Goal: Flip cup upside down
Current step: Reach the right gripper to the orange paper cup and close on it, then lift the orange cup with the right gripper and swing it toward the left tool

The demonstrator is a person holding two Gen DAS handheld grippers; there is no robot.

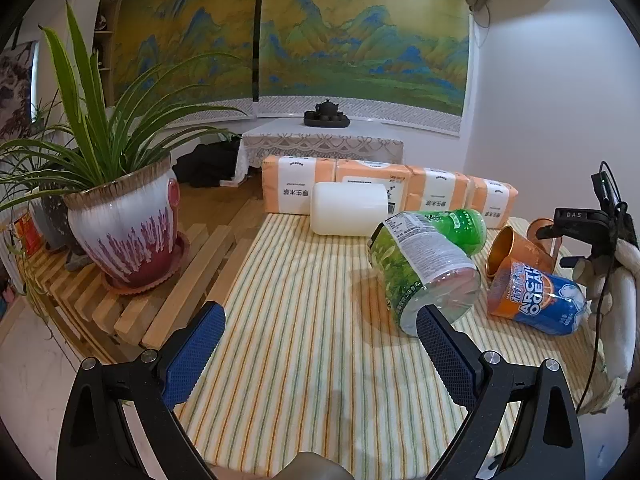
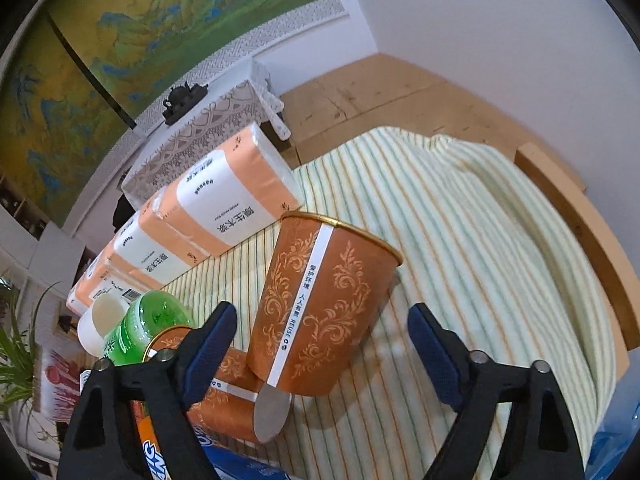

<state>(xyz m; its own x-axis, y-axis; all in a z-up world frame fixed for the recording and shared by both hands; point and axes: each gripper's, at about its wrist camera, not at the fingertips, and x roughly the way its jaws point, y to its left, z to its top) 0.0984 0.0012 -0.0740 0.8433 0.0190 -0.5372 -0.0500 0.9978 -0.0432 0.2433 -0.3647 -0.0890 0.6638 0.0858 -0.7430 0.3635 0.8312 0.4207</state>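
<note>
Straddling the upright cup [image 2: 324, 308], right gripper [image 2: 322, 334] jaws released; left gripper [image 1: 320, 332] likewise.

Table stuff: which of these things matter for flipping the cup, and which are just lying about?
Job:
- upright orange cup
- right gripper, open around it

Lying about:
- second orange cup, on its side
- green bottle
- soda can
- tissue packs
- white cylinder
- potted plant

Striped cloth [image 1: 304, 320], cups [image 2: 320, 304], bottles [image 1: 424, 264], tissue pks [image 1: 296, 188]

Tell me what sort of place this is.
Probably a lived-in room at home, likely a sitting or tea room: a landscape scroll painting covers the wall, a dark tea set sits on a lace-covered side table, and a potted plant stands nearby.
</note>
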